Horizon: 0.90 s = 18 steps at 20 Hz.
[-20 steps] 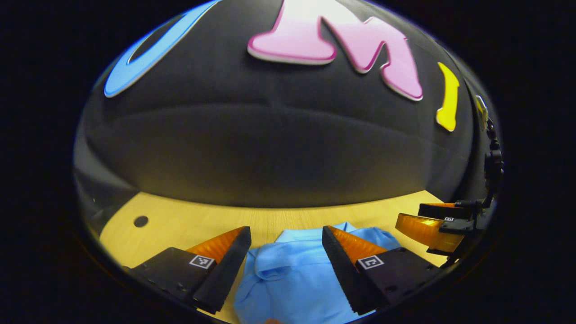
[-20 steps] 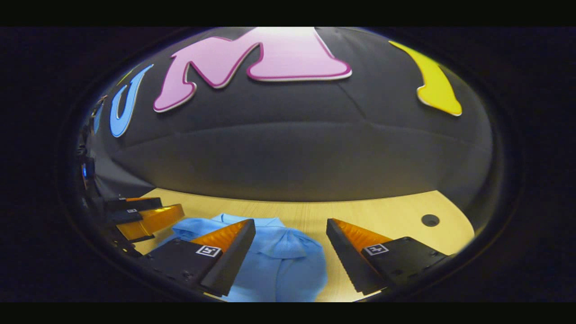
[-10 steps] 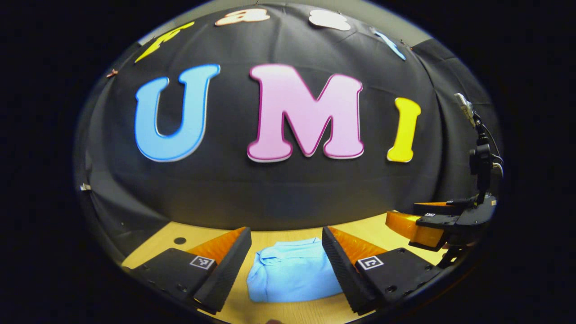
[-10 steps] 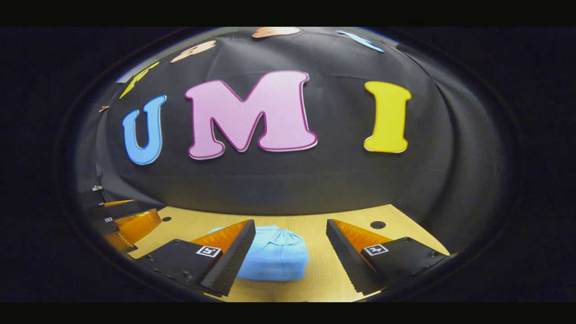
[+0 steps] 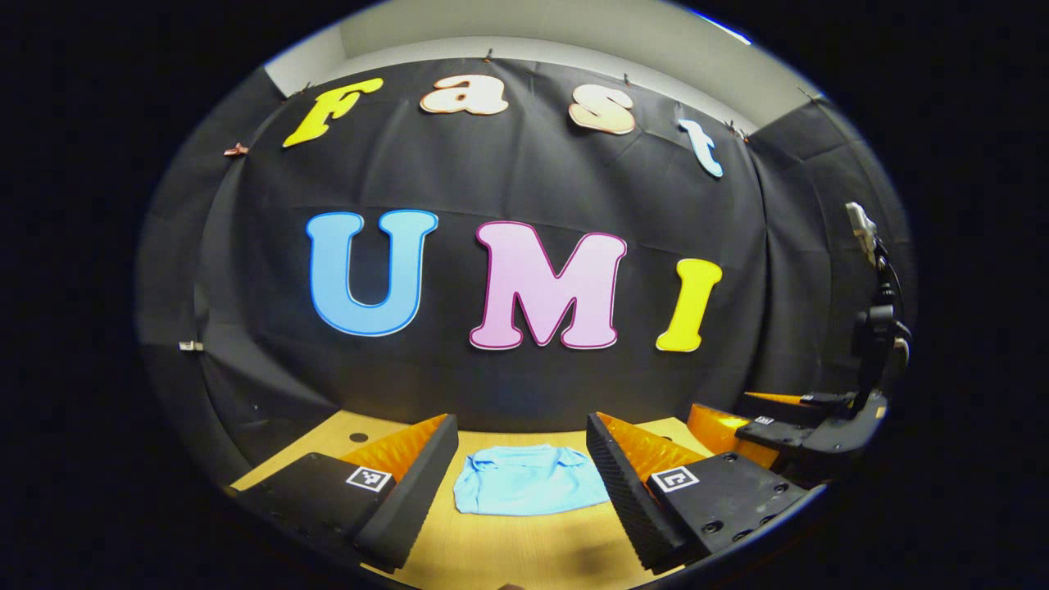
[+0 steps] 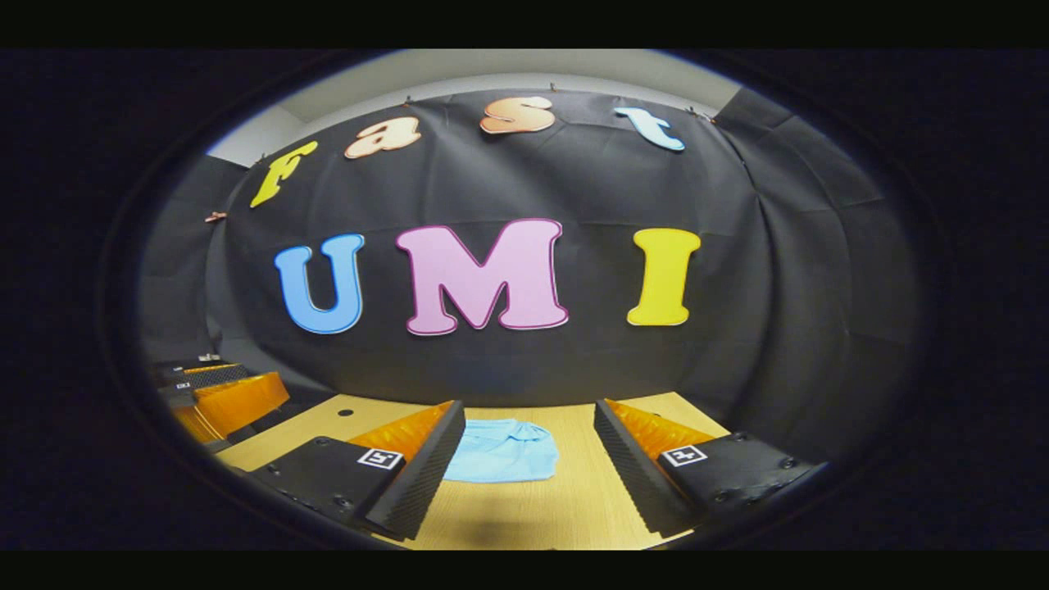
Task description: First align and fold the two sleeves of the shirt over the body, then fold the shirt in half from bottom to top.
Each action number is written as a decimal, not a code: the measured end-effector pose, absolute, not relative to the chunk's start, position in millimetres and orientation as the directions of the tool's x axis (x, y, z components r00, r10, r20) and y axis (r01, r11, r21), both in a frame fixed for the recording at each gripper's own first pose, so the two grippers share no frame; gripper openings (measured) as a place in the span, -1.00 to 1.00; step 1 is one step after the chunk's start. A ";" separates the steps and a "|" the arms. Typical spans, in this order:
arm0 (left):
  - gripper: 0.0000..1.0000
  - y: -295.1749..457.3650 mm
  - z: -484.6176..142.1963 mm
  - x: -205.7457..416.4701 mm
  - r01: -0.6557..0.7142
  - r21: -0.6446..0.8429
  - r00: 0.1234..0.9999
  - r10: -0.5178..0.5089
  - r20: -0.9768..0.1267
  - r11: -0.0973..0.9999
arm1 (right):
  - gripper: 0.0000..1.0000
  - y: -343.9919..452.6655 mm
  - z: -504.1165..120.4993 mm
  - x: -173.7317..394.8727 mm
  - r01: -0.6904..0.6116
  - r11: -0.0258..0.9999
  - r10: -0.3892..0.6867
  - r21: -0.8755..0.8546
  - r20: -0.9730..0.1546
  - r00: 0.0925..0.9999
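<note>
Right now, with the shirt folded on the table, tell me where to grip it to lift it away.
Grip the shirt at its near folded edge, coming in low from the front. It lies flat as a compact rectangle on the table, and that straight near edge probably gathers all layers. Both grippers are open and apart from it.

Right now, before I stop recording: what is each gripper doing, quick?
Left gripper: open, holding nothing; the folded shirt lies on the table beyond it.
Right gripper: open, holding nothing.
</note>
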<state>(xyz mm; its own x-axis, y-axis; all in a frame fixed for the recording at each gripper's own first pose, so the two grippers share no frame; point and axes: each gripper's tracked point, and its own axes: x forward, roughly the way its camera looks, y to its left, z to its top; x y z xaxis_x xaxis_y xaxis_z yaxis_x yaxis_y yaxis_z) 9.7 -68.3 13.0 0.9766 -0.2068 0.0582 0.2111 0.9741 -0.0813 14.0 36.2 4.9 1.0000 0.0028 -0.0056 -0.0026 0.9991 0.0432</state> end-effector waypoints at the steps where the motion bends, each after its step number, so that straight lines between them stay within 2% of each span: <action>1: 0.98 -66.2 14.9 -8.2 0.213 -0.109 0.977 -0.209 0.050 0.971 | 0.96 40.4 9.6 -2.6 -0.007 0.999 0.007 0.048 0.005 1.000; 3: 0.98 -58.2 16.9 -41.5 0.215 -0.120 0.976 -0.210 0.051 0.969 | 0.96 52.9 18.0 -29.0 -0.038 0.998 0.037 0.042 0.022 0.999; 4: 0.90 -50.2 20.8 -54.1 0.203 -0.110 0.978 -0.197 0.068 0.973 | 0.96 55.5 23.1 -44.2 -0.046 0.999 0.045 0.028 0.031 0.999; 6: 0.96 -38.3 19.8 -82.5 0.173 -0.111 0.984 -0.166 0.070 0.979 | 0.96 63.5 33.2 -69.6 -0.070 0.997 0.069 0.022 0.038 0.997; 7: 0.86 -36.3 17.5 -94.8 0.172 -0.123 0.984 -0.166 0.061 0.977 | 0.96 65.1 35.7 -80.4 -0.078 0.996 0.077 0.030 0.039 0.996; 8: 0.94 -34.9 16.1 -109.1 0.171 -0.134 0.985 -0.165 0.053 0.976 | 0.96 69.6 38.2 -90.2 -0.092 0.995 0.090 0.038 0.039 0.995; 11: 0.94 -21.6 21.7 -138.0 0.157 -0.124 0.987 -0.151 0.058 0.980 | 0.96 71.9 49.3 -117.4 -0.104 0.994 0.102 0.030 0.056 0.993; 18: 0.94 -12.2 26.8 -181.7 0.170 -0.044 0.983 -0.167 0.073 0.984 | 0.95 84.8 48.8 -146.0 -0.141 0.986 0.137 0.087 0.058 0.989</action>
<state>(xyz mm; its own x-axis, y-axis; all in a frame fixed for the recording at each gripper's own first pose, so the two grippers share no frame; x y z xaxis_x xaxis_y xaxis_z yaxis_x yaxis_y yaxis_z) -181.7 -12.2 26.8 0.9832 -0.1670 0.0730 0.1705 0.9844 -0.0441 -146.0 84.8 48.8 0.9889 0.1367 0.0582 -0.1414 0.9861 0.0869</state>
